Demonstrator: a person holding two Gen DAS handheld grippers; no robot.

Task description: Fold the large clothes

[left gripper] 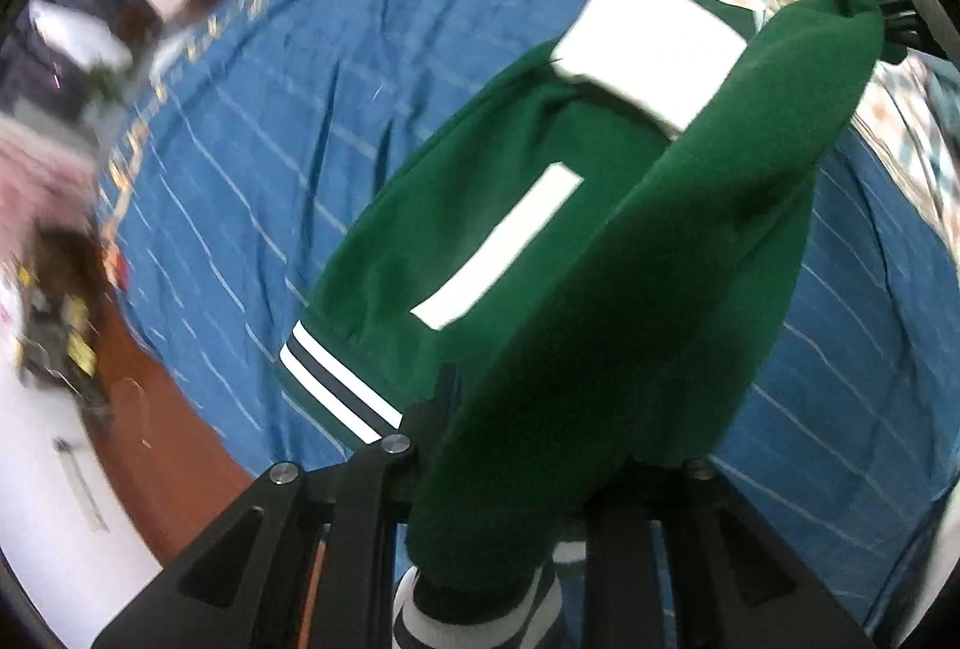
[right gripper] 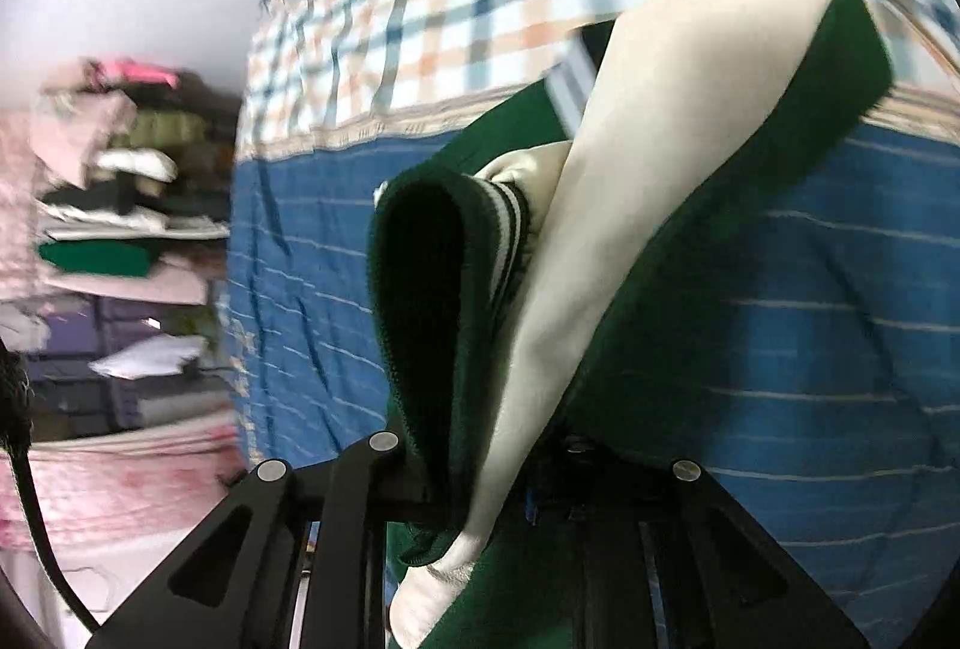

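A bed point(left gripper: 288, 108) in a blue striped cover is lying below, a checked blanket point(right gripper: 420, 18) at its far end, as a green-and-cream jacket point(left gripper: 540, 241) is hanging clear above it — stretched lengthwise between two tools. The left tool point(left gripper: 510, 475) is pointing steeply down and pinching a green fold beside the striped hem; the garment's long axis is running up and away from it toward the right tool point(left gripper: 864, 0) at the far corner. In its own view, the right tool point(right gripper: 498, 475) is pressing together on green cloth and a cream sleeve point(right gripper: 630, 229) — the jacket still needing to be laid flat, by the look of it.
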